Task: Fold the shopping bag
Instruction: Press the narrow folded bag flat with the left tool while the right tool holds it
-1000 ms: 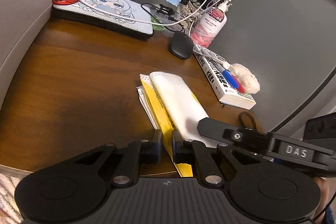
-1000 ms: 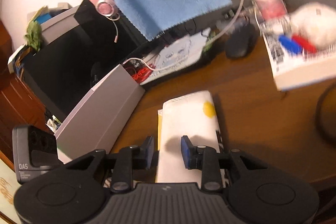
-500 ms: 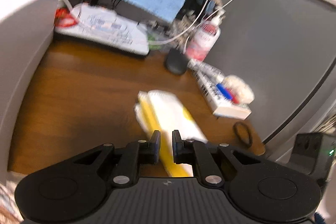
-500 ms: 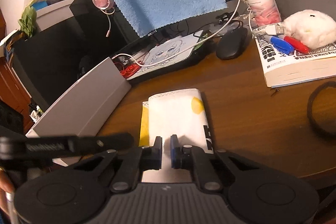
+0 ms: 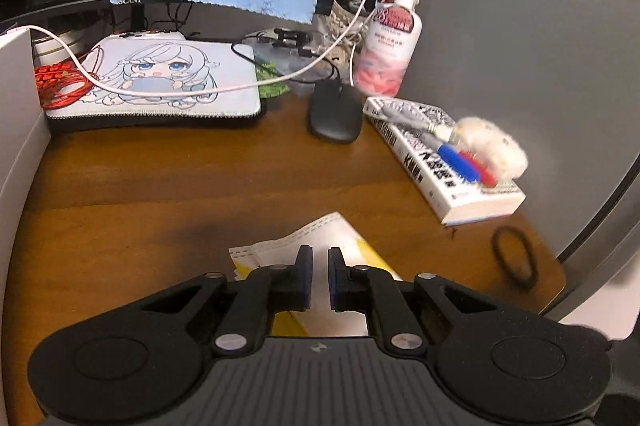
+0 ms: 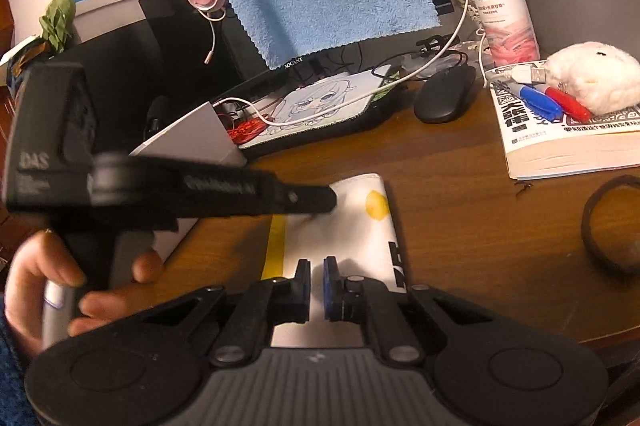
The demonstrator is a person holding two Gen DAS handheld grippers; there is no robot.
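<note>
Holding my right gripper [image 6: 316,280] closed, its jaws over the near end of the shopping bag [image 6: 352,226], I am not sure they are pinching cloth. My left gripper [image 5: 319,276] is closed too, over the far end. The one bag is lying on the desk [image 5: 160,186] as a narrow folded strip, so I am judging only the last folds remain. Farther back one book [image 6: 568,142], two markers [image 6: 552,104] and one mouse [image 6: 444,94] are lying.

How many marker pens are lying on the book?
2. A blue pen and a red pen lie side by side on the book, beside the white plush toy. The toy may hide more.
</note>
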